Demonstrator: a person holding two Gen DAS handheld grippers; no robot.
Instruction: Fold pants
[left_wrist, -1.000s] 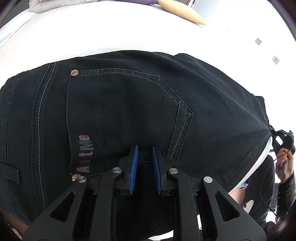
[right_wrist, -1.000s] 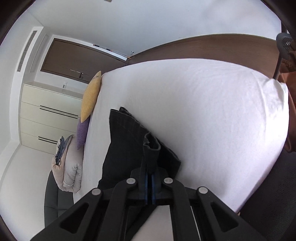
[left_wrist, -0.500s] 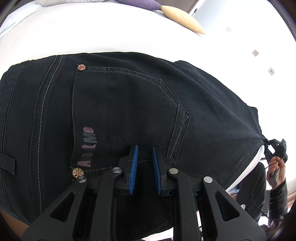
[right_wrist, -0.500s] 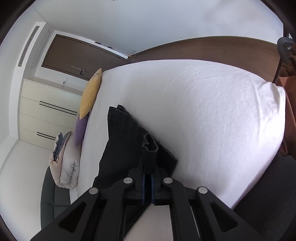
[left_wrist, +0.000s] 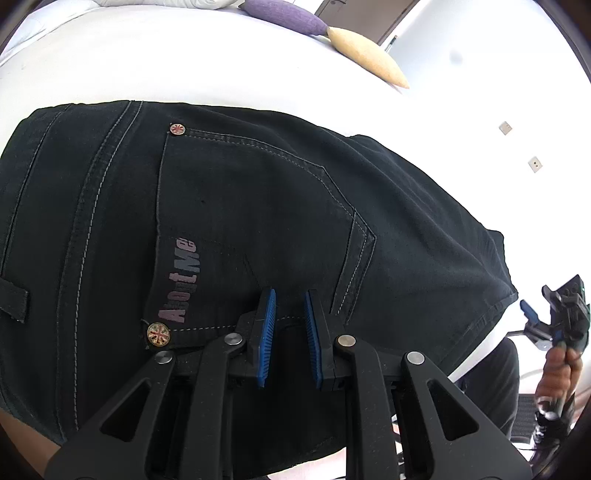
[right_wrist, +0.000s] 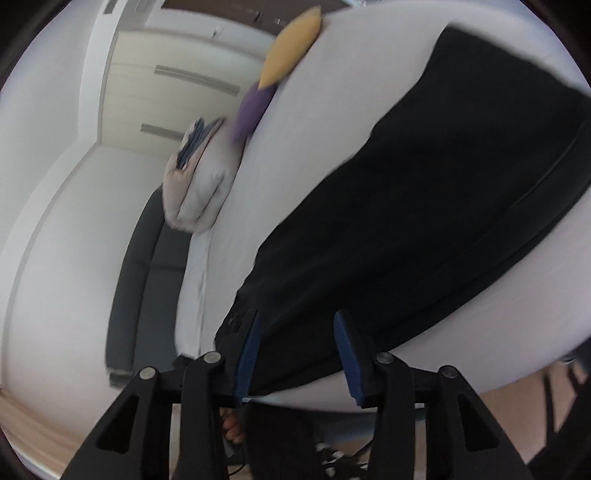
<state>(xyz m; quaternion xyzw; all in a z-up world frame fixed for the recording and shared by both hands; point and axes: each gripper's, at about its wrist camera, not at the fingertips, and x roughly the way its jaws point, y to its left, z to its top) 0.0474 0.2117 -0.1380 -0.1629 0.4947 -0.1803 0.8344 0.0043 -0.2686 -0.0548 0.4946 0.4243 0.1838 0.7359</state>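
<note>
Both wrist views look close down over the pants (left_wrist: 258, 206) on the bed (left_wrist: 147, 66), sharing them

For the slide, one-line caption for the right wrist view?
Open right gripper over black denim pants spread on white bed; yellow pillow beyond.

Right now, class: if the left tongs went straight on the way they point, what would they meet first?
The left tongs, open, point at the black pants on the white bed. They would likely meet the back pocket first, though depth is unclear.
</note>
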